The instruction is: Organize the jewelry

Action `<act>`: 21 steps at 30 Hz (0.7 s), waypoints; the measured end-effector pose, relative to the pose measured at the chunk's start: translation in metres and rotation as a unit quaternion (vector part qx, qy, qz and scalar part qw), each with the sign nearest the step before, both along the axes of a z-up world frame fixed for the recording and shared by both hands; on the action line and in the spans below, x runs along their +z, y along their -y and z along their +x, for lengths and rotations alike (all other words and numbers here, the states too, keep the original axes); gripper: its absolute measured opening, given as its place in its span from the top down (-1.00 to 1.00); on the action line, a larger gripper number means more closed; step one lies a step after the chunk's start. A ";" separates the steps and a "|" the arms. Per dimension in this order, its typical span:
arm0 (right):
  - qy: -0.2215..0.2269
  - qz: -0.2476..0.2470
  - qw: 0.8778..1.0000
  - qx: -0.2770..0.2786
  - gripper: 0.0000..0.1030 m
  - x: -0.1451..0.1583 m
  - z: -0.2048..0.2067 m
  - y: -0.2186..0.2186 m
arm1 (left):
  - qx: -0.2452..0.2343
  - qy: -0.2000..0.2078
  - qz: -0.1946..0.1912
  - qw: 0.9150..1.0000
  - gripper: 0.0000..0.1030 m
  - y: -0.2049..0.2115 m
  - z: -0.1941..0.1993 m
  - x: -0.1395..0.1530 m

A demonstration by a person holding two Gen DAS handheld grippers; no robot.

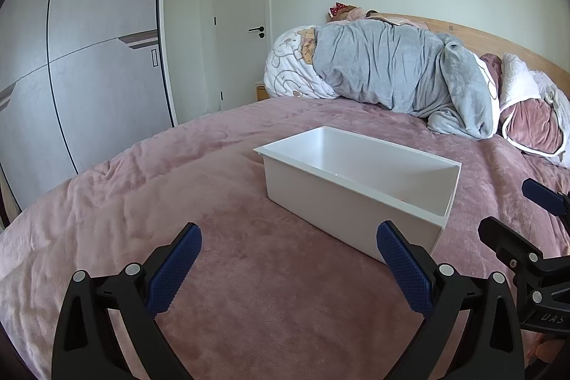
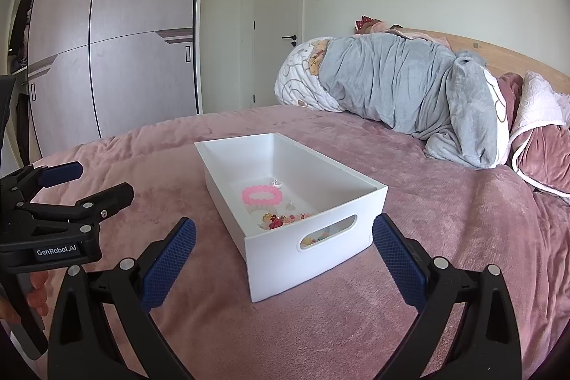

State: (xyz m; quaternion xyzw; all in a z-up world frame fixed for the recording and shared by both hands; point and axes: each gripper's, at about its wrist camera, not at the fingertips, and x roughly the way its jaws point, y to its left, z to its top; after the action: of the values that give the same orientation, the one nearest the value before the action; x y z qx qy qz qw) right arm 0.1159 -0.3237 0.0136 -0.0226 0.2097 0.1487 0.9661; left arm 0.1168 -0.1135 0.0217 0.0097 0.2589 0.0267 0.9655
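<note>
The pink bead bracelet (image 2: 261,195) lies on the floor of the white bin (image 2: 306,269), mid-bed on the pink bedspread (image 2: 427,237); it looks light, floppy and prone to roll, best pinched across one side of its loop; small mixed beads and charms (image 2: 285,219) crowd the bin's handle end; left gripper (image 1: 288,259) and right gripper (image 2: 283,251) both gape wide, holding nothing.

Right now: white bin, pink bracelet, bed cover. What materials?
White bin: looks like rigid matte plastic, given its thin straight walls and moulded handle slot. Pink bracelet: round translucent beads with a glossy glow, probably glass or resin; the pictures can't settle which. Bed cover: plush pink fleece or velvet, judging by its soft nap and shading.
</note>
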 end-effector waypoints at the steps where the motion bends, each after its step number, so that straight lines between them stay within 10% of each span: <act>1: 0.000 0.000 1.000 0.000 -0.90 0.000 0.000 0.000 | 0.001 0.000 0.001 1.000 -0.93 0.000 0.000 0.000; 21: -0.006 0.002 1.000 0.001 -0.90 -0.004 0.000 0.001 | 0.000 0.015 -0.018 1.000 -0.93 -0.003 -0.007 0.004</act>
State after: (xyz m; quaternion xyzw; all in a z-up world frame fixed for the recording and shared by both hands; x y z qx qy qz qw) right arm 0.1162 -0.3251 0.0099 -0.0202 0.2150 0.1497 0.9649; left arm 0.1097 -0.1105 0.0257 -0.0079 0.2451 0.0228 0.9692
